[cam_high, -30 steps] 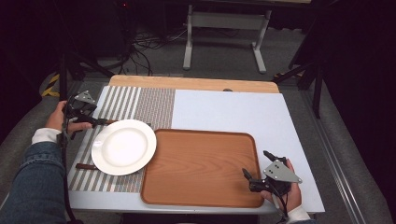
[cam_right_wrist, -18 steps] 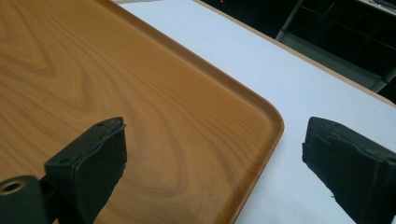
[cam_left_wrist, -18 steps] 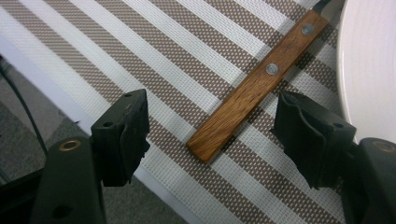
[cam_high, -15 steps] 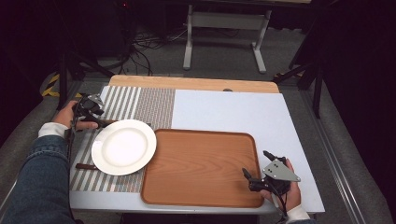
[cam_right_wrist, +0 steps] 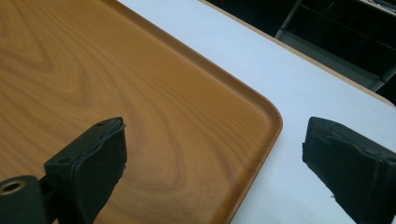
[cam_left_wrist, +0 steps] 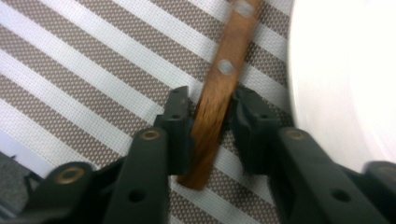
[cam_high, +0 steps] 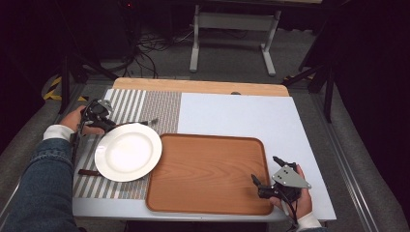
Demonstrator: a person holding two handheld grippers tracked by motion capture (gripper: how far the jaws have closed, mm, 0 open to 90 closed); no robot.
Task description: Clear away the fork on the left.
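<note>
High view overlooks table, gripper views close, sharing tray

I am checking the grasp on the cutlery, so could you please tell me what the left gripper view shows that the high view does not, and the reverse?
Left gripper view alone: the left tool has its jaws either side of a wooden handle with metal rivets, close against it, over the placemat's fine weave.

High view alone: the whole layout, with the wooden tray, the right tool open at the tray's near right corner, a second dark handle poking from under the plate, and the metal end of the held utensil.

Both: the white plate, the striped placemat and the handle beside the plate.
</note>
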